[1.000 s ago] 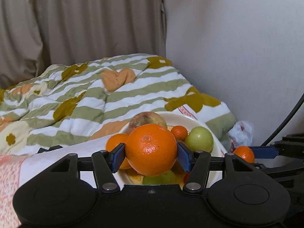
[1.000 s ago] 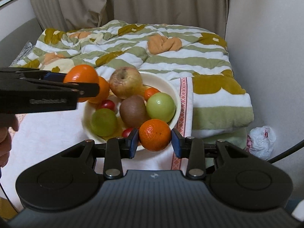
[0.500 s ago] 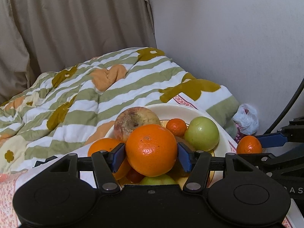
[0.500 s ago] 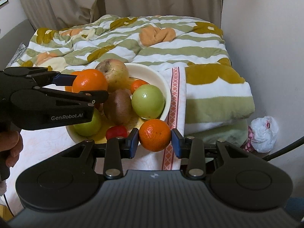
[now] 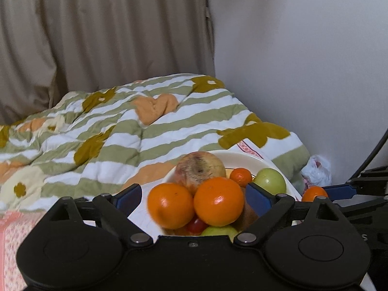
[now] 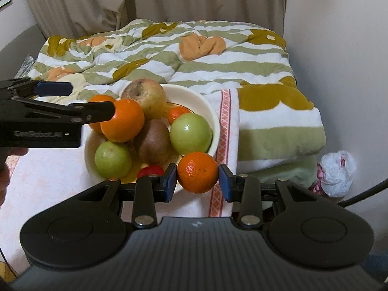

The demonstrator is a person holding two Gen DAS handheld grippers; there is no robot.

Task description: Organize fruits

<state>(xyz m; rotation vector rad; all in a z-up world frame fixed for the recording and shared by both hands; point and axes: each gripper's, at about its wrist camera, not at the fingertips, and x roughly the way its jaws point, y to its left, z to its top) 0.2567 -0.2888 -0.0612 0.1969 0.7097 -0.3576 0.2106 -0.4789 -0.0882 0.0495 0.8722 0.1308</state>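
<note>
Over the bowl (image 6: 213, 118): my left claw (image 5: 194, 197) gapes wide, holding nothing
Large orange (image 5: 218, 201): lies on the fruit pile
Right claw (image 6: 197, 181): clamps a mandarin (image 6: 197, 172) beside the bowl's near rim

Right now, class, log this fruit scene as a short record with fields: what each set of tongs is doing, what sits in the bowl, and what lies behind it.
left tongs: open, either side of two oranges
large orange: resting on the pile
right tongs: shut on small orange, just outside the rim
bowl: cream, on a pale cloth
bowl contents: two green apples, kiwi, blemished apple, oranges, red fruit
behind: striped quilt
</note>
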